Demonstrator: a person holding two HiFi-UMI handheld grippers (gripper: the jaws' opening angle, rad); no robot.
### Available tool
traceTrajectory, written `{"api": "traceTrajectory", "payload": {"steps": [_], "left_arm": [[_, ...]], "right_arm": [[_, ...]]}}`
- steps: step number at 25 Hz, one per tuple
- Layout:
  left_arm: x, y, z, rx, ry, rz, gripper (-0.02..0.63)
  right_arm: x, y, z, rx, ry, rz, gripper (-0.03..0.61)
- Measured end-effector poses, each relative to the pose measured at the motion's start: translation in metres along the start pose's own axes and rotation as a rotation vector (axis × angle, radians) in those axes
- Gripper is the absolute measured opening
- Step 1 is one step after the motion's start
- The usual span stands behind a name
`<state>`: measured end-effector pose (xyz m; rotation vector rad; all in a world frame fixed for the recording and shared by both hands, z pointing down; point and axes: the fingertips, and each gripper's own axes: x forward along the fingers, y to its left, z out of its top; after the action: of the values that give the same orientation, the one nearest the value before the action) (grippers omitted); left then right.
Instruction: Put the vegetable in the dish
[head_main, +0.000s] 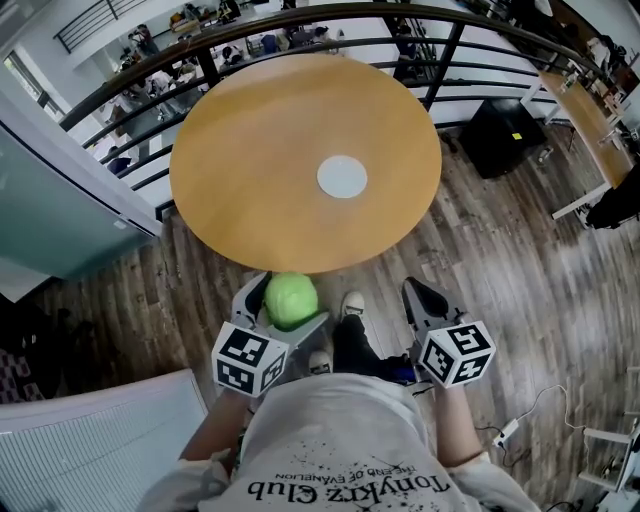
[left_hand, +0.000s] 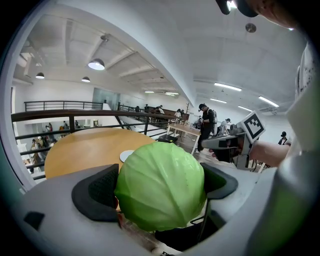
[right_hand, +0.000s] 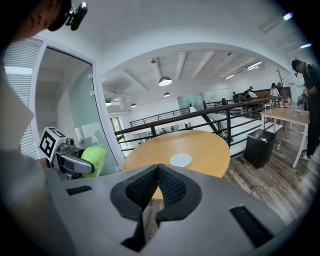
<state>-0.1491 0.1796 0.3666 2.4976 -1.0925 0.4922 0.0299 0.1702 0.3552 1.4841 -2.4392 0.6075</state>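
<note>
left gripper (head_main: 285, 312) jaws clamp the cabbage (left_hand: 161, 192), carry step; right gripper (right_hand: 157, 187) jaws pressed together, empty. next: reach toward 12 o'clock, over the dish (head_main: 342, 177).

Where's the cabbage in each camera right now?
Head view: cabbage lower centre, in the left gripper.
Left gripper view: cabbage fills the centre, between the jaws.
Right gripper view: cabbage at far left.
Shared landmark: the white dish on the round table.
</note>
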Motion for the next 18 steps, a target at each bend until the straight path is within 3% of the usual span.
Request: {"api": "traceTrajectory", "payload": {"steps": [18], "left_arm": [[0.122,0.053,0.082,-0.03,0.019,0.082,0.499]], "right_arm": [[0.105,-0.109,0.077,-0.007,0.023,0.097,0.016]]}}
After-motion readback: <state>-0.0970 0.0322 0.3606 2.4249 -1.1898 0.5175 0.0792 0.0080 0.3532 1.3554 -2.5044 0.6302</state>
